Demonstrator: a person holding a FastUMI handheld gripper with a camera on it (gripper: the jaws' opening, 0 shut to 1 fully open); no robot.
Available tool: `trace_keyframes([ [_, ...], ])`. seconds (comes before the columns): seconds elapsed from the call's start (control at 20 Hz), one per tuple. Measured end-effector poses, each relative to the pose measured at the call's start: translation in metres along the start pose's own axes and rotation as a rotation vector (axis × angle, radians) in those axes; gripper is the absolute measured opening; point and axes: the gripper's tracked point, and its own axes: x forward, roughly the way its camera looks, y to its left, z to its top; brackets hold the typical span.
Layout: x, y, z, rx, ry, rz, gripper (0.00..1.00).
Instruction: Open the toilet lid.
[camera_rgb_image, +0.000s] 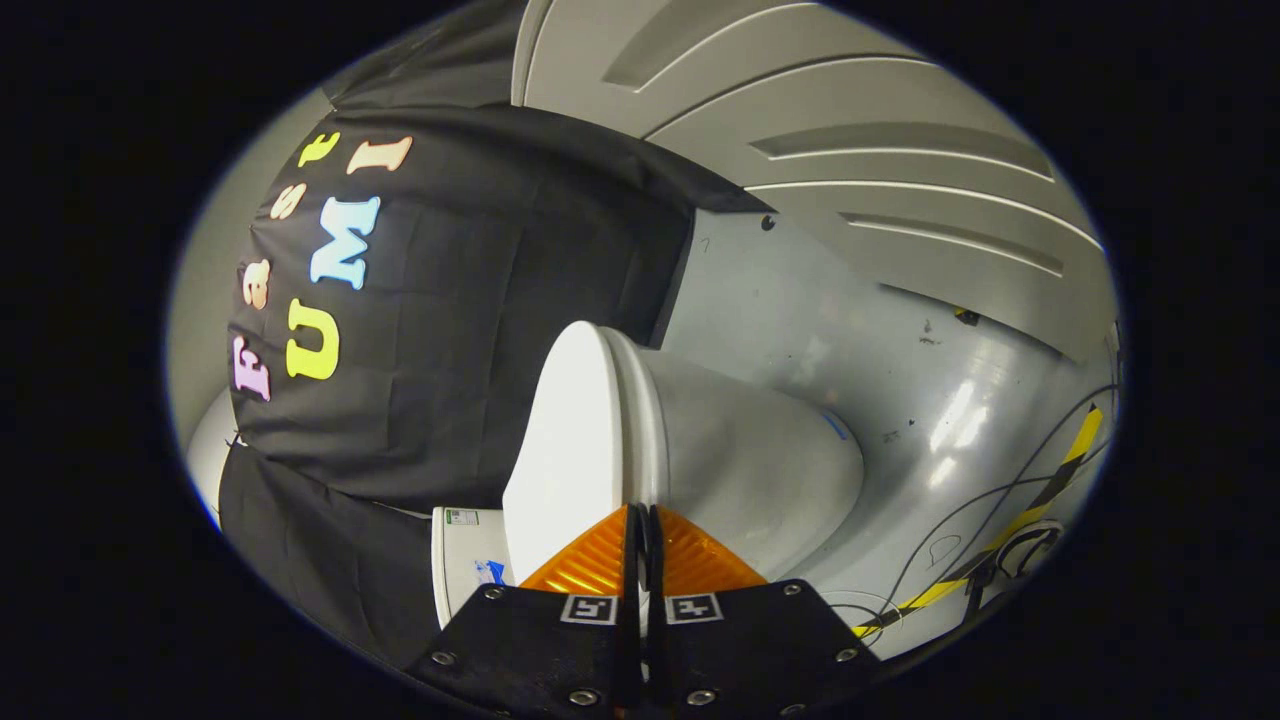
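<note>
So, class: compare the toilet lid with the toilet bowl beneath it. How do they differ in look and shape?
The toilet lid is a thin flat slab; the bowl is deep and bulging. The lid looks bright white; the bowl looks shaded and greyer. The lid faces the black cloth; the bowl swells toward the grey floor. Both are smooth and lie closed together. The gripper sits at the lid's rim, fingers nearly together; a pinch is unclear.

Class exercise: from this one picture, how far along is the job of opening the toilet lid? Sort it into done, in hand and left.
Done: the hand-held gripper has reached the front edge of the toilet lid. In hand: its fingers sit close together around that thin edge, apparently pinching it. Left: the toilet lid still lies down against the toilet bowl, so the lift itself remains, right up to resting open.
</note>
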Motion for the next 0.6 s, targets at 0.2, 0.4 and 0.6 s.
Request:
trace_keyframes([
  [0.2,-0.004,0.011,0.004,-0.092,-0.04,-0.004,0.0],
  [0.4,-0.011,0.023,0.005,-0.203,-0.066,-0.034,0.0],
  [0.6,-0.02,0.043,0.007,-0.328,-0.089,-0.051,0.0],
])
